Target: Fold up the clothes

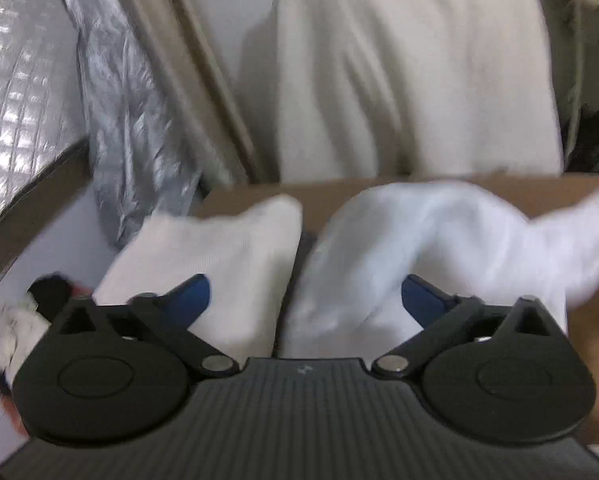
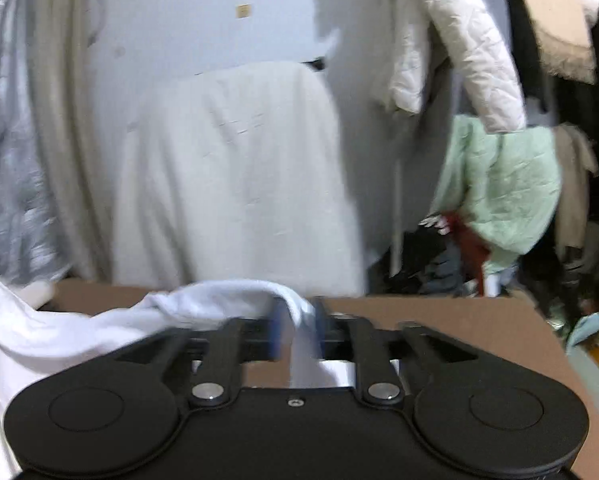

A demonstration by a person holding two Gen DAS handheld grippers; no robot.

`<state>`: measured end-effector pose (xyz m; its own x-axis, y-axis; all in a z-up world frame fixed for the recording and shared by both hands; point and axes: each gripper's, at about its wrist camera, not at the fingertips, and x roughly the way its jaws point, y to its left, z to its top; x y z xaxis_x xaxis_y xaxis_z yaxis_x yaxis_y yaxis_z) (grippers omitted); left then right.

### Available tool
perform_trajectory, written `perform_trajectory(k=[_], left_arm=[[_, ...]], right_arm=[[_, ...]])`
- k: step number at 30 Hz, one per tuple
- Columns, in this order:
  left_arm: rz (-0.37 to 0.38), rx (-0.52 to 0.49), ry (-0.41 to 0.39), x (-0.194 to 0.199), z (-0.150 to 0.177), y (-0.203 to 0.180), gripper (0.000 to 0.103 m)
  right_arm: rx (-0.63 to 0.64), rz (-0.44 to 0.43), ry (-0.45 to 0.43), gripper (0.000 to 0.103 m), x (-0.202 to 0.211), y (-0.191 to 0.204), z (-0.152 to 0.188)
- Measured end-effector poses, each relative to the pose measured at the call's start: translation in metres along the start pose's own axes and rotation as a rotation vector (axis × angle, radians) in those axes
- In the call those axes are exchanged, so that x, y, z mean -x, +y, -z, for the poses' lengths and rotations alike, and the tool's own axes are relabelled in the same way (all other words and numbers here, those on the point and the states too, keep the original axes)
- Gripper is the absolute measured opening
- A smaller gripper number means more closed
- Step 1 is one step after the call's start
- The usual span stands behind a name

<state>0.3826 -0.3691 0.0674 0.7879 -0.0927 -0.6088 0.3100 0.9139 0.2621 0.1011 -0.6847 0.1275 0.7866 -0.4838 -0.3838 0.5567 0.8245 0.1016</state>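
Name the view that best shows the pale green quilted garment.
Right wrist view: the pale green quilted garment hangs in plain sight at the right, beneath a cream quilted jacket. The left wrist view does not show it at all.

A cream cloth is draping furniture against a pale wall, while a quilted white jacket and mint garment are hanging beside cluttered dark clothing.
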Motion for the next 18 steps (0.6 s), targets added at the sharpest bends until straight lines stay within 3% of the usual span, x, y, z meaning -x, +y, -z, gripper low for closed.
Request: perform_trajectory(k=[3, 7, 10, 13, 18], left_arm=[[0.062, -0.029, -0.004, 0.004, 0.054, -0.012, 0.099], [0.171, -0.042, 0.023, 0.023, 0.145, -0.008, 0.1], [0.198, 0.008, 0.13, 0.03, 0.21, -0.001, 0.1], [0.203, 0.129, 0.254, 0.028, 0.24, 0.005, 0.099], [0.244, 0.25, 0.279, 0.039, 0.241, -0.014, 0.099]], right_arm=[[-0.045, -0.1, 0.035, 0.057, 0.009, 0.01, 0.037], [-0.016, -0.184, 0.163, 0.058, 0.038, 0.02, 0.129], [0.015, -0.239, 0.265, 0.058, 0.054, 0.021, 0.201], [0.037, -0.259, 0.343, 0.058, 0.051, 0.018, 0.243], [-0.05, -0.244, 0.397, 0.062, 0.016, -0.001, 0.265]])
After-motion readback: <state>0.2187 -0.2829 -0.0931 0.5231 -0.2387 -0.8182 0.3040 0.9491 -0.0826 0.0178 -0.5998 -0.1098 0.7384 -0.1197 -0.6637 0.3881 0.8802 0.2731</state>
